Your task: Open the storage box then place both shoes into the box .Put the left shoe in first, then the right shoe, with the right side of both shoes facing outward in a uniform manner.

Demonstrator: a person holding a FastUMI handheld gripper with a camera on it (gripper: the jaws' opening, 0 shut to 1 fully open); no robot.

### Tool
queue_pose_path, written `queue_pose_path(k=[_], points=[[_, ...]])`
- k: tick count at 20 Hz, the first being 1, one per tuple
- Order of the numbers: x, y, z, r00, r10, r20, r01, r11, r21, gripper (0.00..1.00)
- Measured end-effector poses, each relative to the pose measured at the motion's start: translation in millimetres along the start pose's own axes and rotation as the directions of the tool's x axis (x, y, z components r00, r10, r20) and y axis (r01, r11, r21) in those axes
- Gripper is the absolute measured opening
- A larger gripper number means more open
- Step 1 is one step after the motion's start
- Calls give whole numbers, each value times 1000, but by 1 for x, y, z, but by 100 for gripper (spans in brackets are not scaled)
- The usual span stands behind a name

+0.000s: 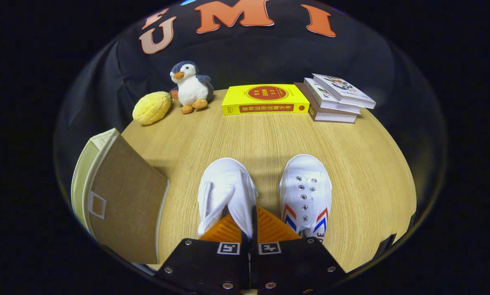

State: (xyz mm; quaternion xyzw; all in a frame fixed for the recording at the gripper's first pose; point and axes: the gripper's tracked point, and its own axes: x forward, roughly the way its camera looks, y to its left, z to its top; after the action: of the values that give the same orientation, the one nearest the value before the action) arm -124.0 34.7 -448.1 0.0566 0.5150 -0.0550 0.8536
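- The gripper (249, 229) had its fingers pressed together on the side wall of the left shoe (224, 196), which stood on the wooden table (253, 135).
- The right shoe (306, 192) lay just beside it.
- The storage box (121, 200) stood further left, its lid raised.
- Beyond sat a toy penguin (190, 87), a yellow book (265, 99) and stacked books (337, 98).

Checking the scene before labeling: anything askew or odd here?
One thing: the left-hand white shoe is tipped and twisted, its side wall pinched between the hand-held gripper fingers, while the other shoe sits flat with eyelets up. The storage box lid stands open. Books and toys behind look tidy.
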Motion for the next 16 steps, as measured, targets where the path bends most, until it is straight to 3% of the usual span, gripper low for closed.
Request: queue_pose_path(k=[8, 16], points=[[-78, 44, 59, 998, 57, 29, -60, 992, 108, 2], [-119, 133, 94, 987, 157, 28, -159, 983, 96, 2]])
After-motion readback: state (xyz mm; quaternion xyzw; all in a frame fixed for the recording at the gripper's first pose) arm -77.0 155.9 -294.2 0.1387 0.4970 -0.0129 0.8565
